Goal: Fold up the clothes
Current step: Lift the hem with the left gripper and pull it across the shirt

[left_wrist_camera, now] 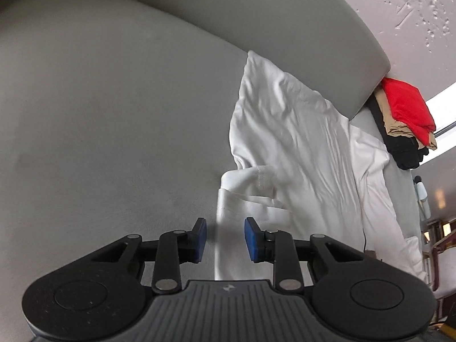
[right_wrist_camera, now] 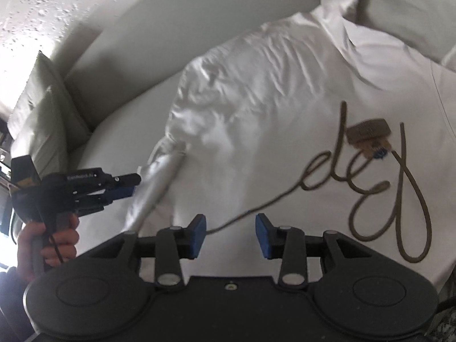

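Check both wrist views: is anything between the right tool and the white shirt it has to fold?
Nothing visible blocks it. The right tool is open just above the white shirt, over its brown cursive print. The left tool is at the sleeve, off to the side.
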`<state>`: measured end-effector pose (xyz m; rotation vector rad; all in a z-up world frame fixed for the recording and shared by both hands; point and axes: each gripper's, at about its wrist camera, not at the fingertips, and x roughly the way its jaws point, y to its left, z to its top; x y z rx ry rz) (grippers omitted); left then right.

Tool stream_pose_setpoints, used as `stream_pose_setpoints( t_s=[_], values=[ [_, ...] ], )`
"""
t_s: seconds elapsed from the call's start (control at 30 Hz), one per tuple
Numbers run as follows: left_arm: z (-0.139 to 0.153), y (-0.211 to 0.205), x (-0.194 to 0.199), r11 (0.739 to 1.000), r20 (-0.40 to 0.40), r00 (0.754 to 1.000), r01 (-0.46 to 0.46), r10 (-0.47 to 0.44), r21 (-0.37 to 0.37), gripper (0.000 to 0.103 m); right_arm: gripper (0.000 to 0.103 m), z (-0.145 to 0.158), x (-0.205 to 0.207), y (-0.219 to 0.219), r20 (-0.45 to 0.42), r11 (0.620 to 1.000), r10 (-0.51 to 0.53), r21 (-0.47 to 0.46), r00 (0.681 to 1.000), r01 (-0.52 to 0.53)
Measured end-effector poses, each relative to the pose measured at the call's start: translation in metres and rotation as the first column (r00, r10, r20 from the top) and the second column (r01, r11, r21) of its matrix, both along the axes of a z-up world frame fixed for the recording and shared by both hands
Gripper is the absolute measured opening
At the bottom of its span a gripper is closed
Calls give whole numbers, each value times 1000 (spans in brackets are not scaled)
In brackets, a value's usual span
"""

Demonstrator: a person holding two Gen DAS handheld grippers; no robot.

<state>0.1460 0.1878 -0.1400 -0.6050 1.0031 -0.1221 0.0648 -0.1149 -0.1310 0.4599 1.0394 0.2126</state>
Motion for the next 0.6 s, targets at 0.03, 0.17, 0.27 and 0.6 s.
stream_pose_setpoints(
  t_s=[0.03, 0.17, 0.27, 0.6],
  values=[
    [-2, 0, 2, 1000, -2, 1000, 0, 0, -13, 26, 39, -2, 0, -1, -6, 1000, -6, -1, 1000, 6],
    [-9, 5, 9, 999, -18, 1000, -15, 14, -43, 14, 40, -8, -1, -5, -18, 1000, -19, 1, 1000, 19],
    [-3, 7, 2, 999, -3, 1000, -28, 28, -28, 1, 41, -8, -1, -4, -15, 1000, -17, -1, 1000, 17],
    [52, 21, -62, 913, 122, 939, -343, 323, 223, 0, 43, -1, -3, -4, -5, 999, -35, -16, 999, 35]
  ],
)
